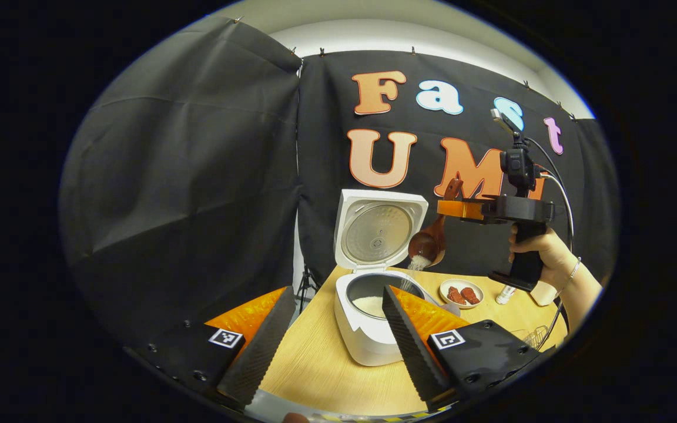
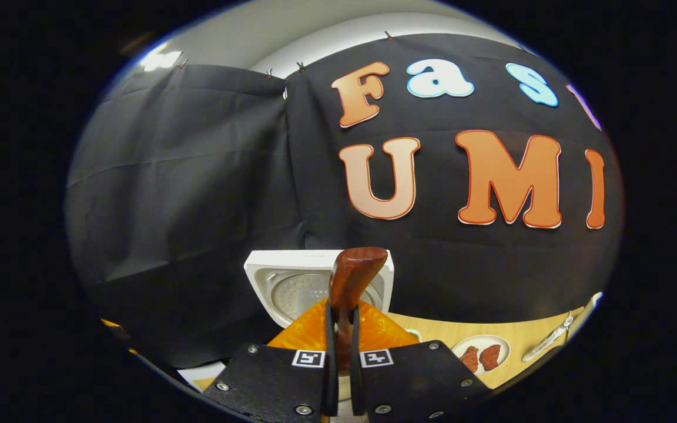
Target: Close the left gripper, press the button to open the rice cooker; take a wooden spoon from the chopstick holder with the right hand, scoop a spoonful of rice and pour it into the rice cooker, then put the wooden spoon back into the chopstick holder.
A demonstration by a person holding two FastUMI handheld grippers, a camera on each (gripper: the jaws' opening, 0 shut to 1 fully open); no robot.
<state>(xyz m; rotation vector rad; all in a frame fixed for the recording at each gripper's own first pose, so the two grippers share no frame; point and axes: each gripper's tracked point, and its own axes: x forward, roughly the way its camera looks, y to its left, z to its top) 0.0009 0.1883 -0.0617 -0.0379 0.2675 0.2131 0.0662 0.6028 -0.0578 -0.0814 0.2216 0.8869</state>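
The white rice cooker [image 1: 368, 335] stands on the wooden table [image 1: 321, 370] with its lid [image 1: 376, 232] swung up; white rice lies in the inner pot [image 1: 371, 301]. Above the pot's right rim the wooden spoon [image 1: 426, 245] is tilted bowl-down, and rice grains fall from it into the pot. My right gripper [image 1: 455, 207], held by a hand [image 1: 541, 252], is shut on the spoon's handle. In the right gripper view that handle [image 2: 353, 279] sticks up between the closed fingers of my right gripper [image 2: 341, 329], with the lid [image 2: 282, 285] behind. My left gripper [image 1: 338, 292] stands open before the cooker, holding nothing.
A small plate [image 1: 462, 292] with red-brown pieces sits right of the cooker, also plate [image 2: 482, 355]. Beside it are a small white bottle [image 1: 506, 294] and a beige block [image 1: 544, 292]. A wire rack [image 1: 529, 336] is near the table's right front. Black cloth walls the back.
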